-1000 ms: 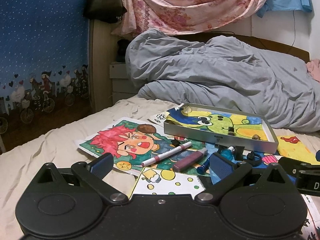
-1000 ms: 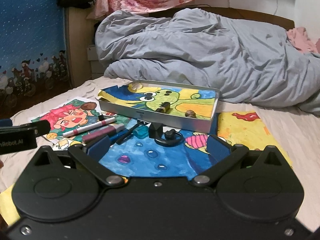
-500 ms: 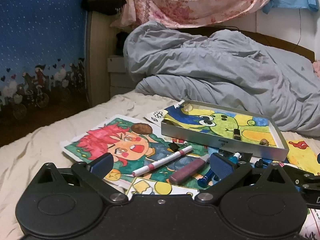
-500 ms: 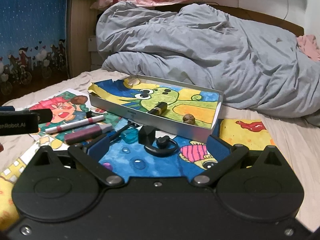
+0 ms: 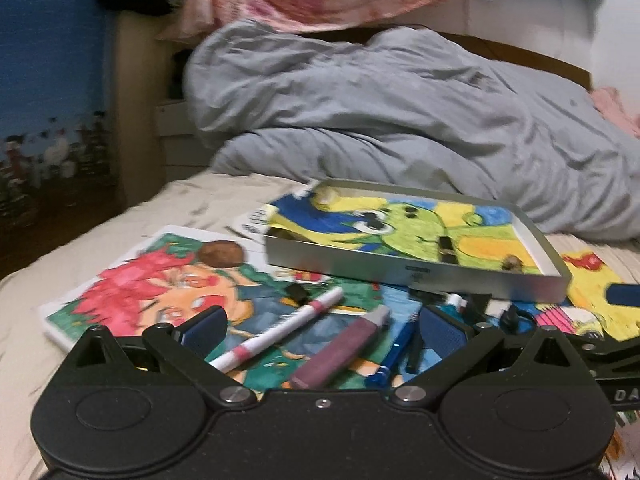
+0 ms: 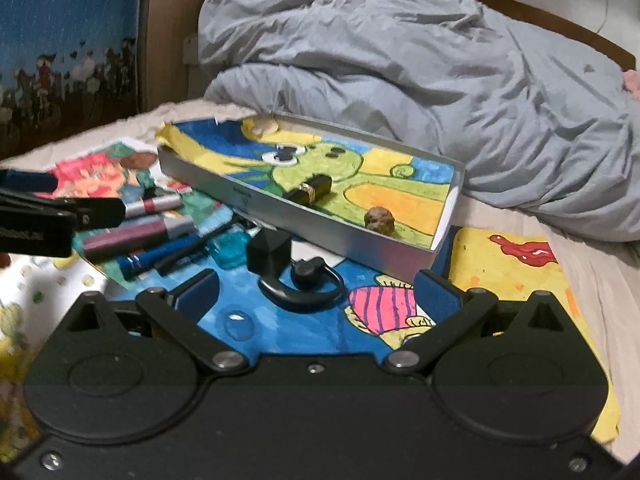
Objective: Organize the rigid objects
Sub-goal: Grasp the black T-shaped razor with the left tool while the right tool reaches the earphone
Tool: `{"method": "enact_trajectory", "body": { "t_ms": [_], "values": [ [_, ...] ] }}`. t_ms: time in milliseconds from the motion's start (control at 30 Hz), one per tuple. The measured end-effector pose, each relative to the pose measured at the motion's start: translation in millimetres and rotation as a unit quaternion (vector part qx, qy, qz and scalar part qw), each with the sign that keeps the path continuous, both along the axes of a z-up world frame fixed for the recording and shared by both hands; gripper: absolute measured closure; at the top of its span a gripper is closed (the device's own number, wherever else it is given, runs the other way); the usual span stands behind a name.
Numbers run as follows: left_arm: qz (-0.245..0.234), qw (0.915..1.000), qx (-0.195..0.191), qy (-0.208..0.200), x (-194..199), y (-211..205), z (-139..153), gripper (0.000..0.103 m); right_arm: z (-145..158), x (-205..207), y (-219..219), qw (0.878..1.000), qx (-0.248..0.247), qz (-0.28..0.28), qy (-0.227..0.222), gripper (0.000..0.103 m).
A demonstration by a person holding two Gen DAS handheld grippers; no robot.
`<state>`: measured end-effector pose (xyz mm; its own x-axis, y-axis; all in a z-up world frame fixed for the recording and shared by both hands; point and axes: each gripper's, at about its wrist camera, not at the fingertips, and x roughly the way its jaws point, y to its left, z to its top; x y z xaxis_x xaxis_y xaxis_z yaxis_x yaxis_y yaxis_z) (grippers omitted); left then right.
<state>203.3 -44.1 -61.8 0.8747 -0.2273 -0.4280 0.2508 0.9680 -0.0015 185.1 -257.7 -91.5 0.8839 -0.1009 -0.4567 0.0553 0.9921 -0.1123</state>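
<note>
Left wrist view, blurry, left hand-held gripper [image 5: 322,326] seemingly spread over marker [image 5: 280,334]

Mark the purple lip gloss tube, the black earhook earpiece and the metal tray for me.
purple lip gloss tube [image 5: 340,350], left wrist view, middle of its purple barrel.
black earhook earpiece [image 6: 308,270], right wrist view, its round bud.
metal tray [image 6: 296,216], right wrist view, its near side wall.
</note>
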Motion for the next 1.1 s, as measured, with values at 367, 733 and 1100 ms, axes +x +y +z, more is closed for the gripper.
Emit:
{"method": "enact_trajectory", "body": {
  "t_ms": [367,733,1100],
  "values": [
    [-0.124,0.9919,0.007,0.025,29.9,-23.0,-14.7,0.016,-14.3,35.1,-17.3,0.999,0.012,0.033,0.041,0.001],
    [-0.166,0.9834,-0.014,0.070,58.2,-38.4,-23.8,0.051,-18.8,54.0,-23.0,0.996,0.019,0.059,0.061,0.010],
    [-0.177,0.9791,0.004,0.101,64.7,-47.1,-30.8,0.061,-20.9,58.9,-18.5,0.995,0.026,0.068,0.066,0.018]
  ]
}}
